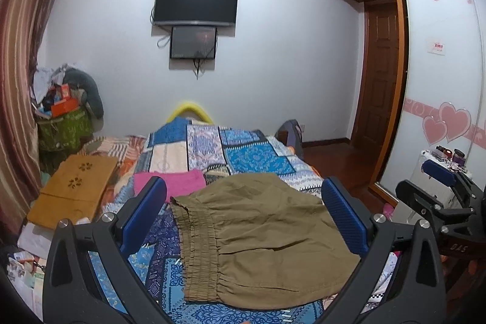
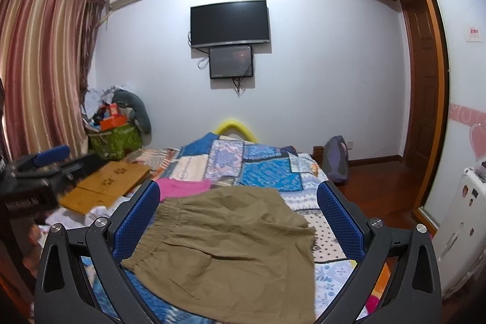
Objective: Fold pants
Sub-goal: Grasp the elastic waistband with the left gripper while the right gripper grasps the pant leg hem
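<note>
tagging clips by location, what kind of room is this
Most likely a home bedroom: a bed with a blue patchwork quilt, a black wall-mounted television, and a wooden wardrobe with frosted sliding doors.

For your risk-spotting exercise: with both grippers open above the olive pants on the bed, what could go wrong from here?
1. The olive pants lie on a loose patchwork quilt; a low pinch might catch the quilt too.
2. The pink cloth lies right beside the pants, so the left gripper could snag it.
3. The right gripper could gather several layers at once, since the pants look already doubled.
</note>
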`<state>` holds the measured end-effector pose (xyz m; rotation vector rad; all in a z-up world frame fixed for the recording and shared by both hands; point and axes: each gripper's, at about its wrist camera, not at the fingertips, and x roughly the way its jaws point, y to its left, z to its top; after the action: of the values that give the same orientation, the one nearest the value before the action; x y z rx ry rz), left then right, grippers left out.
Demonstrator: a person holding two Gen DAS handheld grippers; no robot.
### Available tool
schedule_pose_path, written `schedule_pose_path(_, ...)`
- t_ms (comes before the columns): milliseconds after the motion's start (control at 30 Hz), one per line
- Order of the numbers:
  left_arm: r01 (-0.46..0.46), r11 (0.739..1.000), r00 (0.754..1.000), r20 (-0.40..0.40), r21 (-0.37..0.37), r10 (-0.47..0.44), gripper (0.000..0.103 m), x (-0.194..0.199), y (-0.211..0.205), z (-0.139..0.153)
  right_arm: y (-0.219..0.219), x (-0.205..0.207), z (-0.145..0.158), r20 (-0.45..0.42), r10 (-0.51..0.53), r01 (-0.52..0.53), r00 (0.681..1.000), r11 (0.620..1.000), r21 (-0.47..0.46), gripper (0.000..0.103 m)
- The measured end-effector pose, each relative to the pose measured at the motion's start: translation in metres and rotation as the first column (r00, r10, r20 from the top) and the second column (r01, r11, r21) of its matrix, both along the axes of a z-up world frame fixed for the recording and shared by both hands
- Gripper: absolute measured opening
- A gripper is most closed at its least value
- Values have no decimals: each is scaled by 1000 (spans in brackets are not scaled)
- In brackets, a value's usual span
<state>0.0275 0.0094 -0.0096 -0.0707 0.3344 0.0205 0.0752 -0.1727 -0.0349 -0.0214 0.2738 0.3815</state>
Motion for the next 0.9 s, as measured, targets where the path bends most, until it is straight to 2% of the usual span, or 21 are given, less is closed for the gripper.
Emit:
schedule_pose_path(200,-35,999,990,-135,-12,33,103,48,26,-23,-15,43,-36,-87,-67,58,994,993,-102,103)
schedule_pose_path(433,-87,996,955,-281,31,92,103,109,59,-64,-39,97,-84,-240,-127,86,962,981,-175,103)
schedule_pose_path(567,-104,993,915,-385,57,118,97,145,75,-100,-48,119,-102,-299,-133,71,945,976,-208,103)
schedule_pose_path(633,-105,992,898,-424,62,122,93,157,79,-116,-50,134,-113,-350,-112,46,930,980,-193,103)
schedule_pose_path(700,-86,995,870,-483,57,103,85,172,81,-136,-53,147,-124,-406,-85,21,910,987,-160,102)
schedule_pose_path(800,-30,1000,829,-559,7,29,82,189,83,-162,-53,168,-142,-469,-52,-8,882,992,-124,100)
schedule_pose_path(867,-3,999,799,-602,-32,-17,82,198,84,-178,-52,178,-154,-496,-51,-18,867,991,-133,87)
schedule_pose_path(900,2,999,785,-619,-42,-28,82,202,84,-184,-52,182,-160,-510,-49,-26,859,990,-139,86)
